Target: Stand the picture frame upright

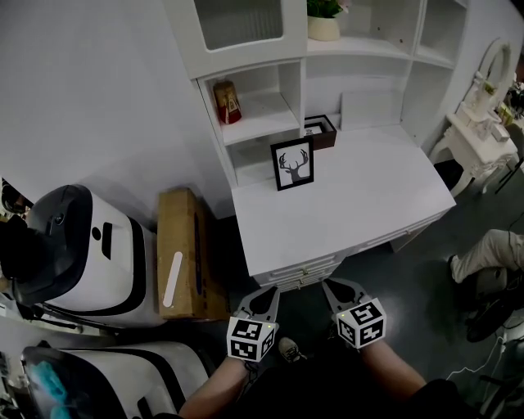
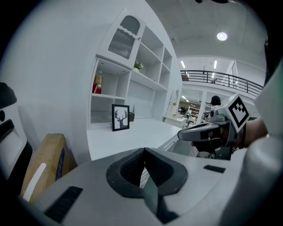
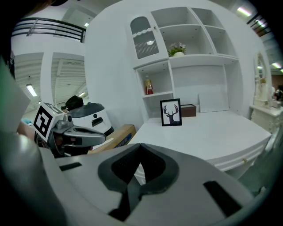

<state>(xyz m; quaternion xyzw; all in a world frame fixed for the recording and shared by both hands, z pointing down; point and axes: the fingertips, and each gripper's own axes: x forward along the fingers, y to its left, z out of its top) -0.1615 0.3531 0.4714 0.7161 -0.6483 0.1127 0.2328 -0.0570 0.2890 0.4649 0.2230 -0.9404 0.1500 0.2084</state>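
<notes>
A black picture frame [image 1: 293,164] with a deer-head print stands upright near the back left of the white desk [image 1: 352,204]. The same picture frame [image 2: 120,117] shows small in the left gripper view, and the picture frame [image 3: 170,112] faces the right gripper view too. Both grippers hang off the desk's front edge, well short of the frame. My left gripper [image 1: 264,295] is shut with nothing in it, as the left gripper [image 2: 142,162] tips show. My right gripper [image 1: 337,289] is shut and empty as well, its right gripper [image 3: 139,160] tips meeting.
A dark brown box [image 1: 321,131] sits behind the frame. The shelf unit holds a red bottle [image 1: 228,101] and a potted plant [image 1: 324,18]. A cardboard box [image 1: 182,254] and a white machine [image 1: 82,250] stand left of the desk. A person's leg [image 1: 485,252] is at right.
</notes>
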